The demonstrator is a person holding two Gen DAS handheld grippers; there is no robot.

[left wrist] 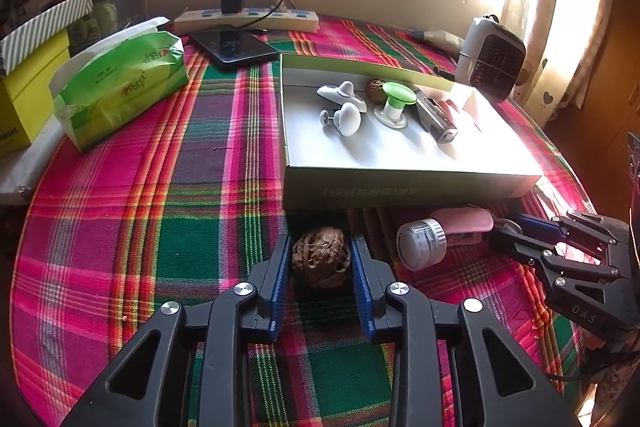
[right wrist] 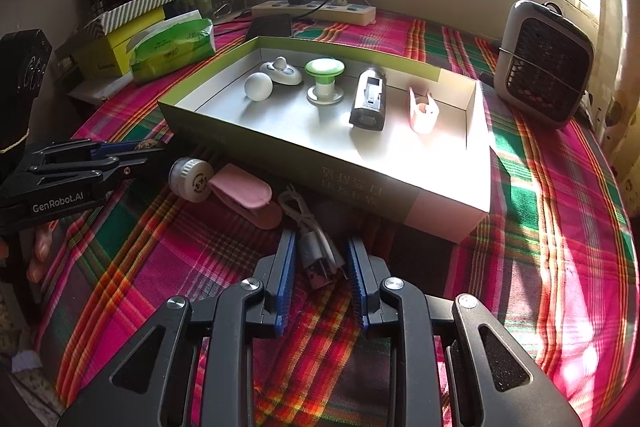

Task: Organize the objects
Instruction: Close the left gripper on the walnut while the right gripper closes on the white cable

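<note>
A brown walnut (left wrist: 321,259) lies on the plaid cloth just in front of the open cardboard box (left wrist: 400,183). My left gripper (left wrist: 322,245) is shut on it, one blue pad against each side. In the right wrist view my right gripper (right wrist: 321,245) is shut on a coiled grey USB cable (right wrist: 316,255) that rests on the cloth near the box (right wrist: 320,163). Between the two grippers lie a white round cap (left wrist: 422,243) and a pink clip (left wrist: 464,221). The box holds white knobs, a green-topped piece (left wrist: 394,103), a grey device (right wrist: 368,99), a pink clip (right wrist: 422,113) and a second walnut (left wrist: 376,89).
A green tissue pack (left wrist: 120,83) and yellow boxes stand at the left. A phone (left wrist: 236,47) and a power strip (left wrist: 248,19) with a charger lie at the back. At the back right is a small fan (left wrist: 492,55). Fingers of a hand show at the left edge of the right wrist view.
</note>
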